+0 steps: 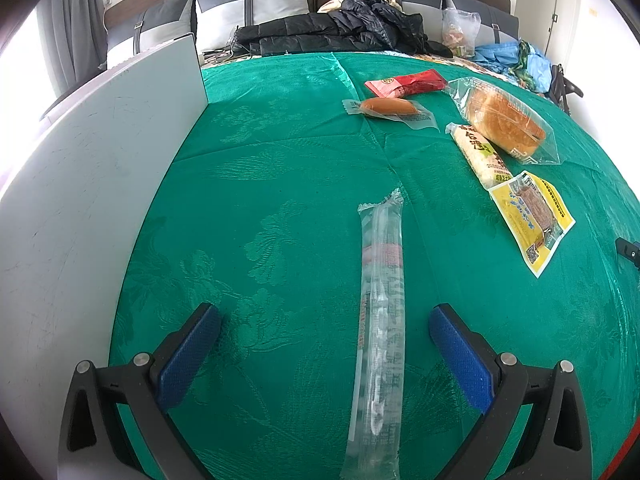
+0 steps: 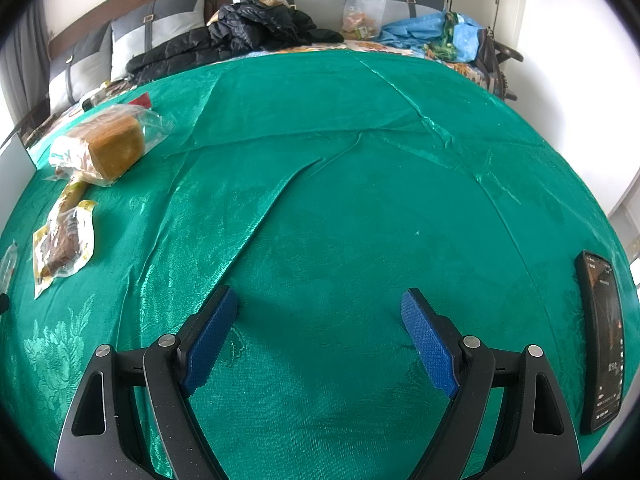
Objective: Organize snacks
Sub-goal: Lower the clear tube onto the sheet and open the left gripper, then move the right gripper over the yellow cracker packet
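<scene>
A long clear-wrapped snack stick [image 1: 380, 320] lies on the green cloth [image 1: 280, 168] between the wide-apart fingers of my left gripper [image 1: 326, 312], which is open and does not touch it. Beyond it to the right lie a yellow packet [image 1: 530, 216], a white roll packet [image 1: 480, 154], a bagged bread loaf [image 1: 504, 120], a wrapped bun [image 1: 388, 107] and a red packet [image 1: 406, 82]. My right gripper [image 2: 320, 300] is open over bare cloth [image 2: 360, 200]. The loaf [image 2: 108, 148] and yellow packet [image 2: 64, 240] sit far to its left.
A white board [image 1: 92, 184] stands along the left of the cloth. A phone [image 2: 604, 336] lies at the right edge. Black jackets [image 1: 340, 28], a plastic bag [image 1: 460, 30], blue fabric [image 2: 424, 32] and pillows [image 1: 248, 4] fill the back.
</scene>
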A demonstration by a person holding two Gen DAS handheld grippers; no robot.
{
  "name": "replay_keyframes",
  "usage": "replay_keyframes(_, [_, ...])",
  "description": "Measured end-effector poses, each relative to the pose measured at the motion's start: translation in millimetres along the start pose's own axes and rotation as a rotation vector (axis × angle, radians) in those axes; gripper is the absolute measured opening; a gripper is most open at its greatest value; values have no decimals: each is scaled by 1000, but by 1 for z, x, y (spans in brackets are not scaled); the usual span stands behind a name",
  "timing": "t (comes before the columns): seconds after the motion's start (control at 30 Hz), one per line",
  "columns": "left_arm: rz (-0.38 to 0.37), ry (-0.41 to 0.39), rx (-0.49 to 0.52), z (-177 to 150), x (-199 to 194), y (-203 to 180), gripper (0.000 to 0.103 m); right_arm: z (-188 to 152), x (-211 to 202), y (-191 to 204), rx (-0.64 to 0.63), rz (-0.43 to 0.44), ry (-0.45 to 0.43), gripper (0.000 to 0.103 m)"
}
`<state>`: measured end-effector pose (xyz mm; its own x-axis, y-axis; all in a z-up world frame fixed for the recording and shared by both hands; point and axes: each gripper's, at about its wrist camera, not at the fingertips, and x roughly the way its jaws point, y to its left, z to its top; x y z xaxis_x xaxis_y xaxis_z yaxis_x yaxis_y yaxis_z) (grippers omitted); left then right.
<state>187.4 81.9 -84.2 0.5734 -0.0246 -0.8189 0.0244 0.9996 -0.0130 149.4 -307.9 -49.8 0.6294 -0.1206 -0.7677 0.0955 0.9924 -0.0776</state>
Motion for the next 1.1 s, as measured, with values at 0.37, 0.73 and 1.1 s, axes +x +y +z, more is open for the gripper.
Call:
replay_keyframes(0.37, [1, -1, 0, 0, 0, 0, 103, 0, 0, 0, -3, 15, 1, 87])
replay_keyframes(0.73, [-1, -2, 1, 0, 1, 1, 103, 22, -28, 102, -124, 283, 50, 87])
replay_keyframes(1.1, [-1, -4, 1, -1, 0, 1, 103, 12, -4, 280, -634, 251, 64, 84])
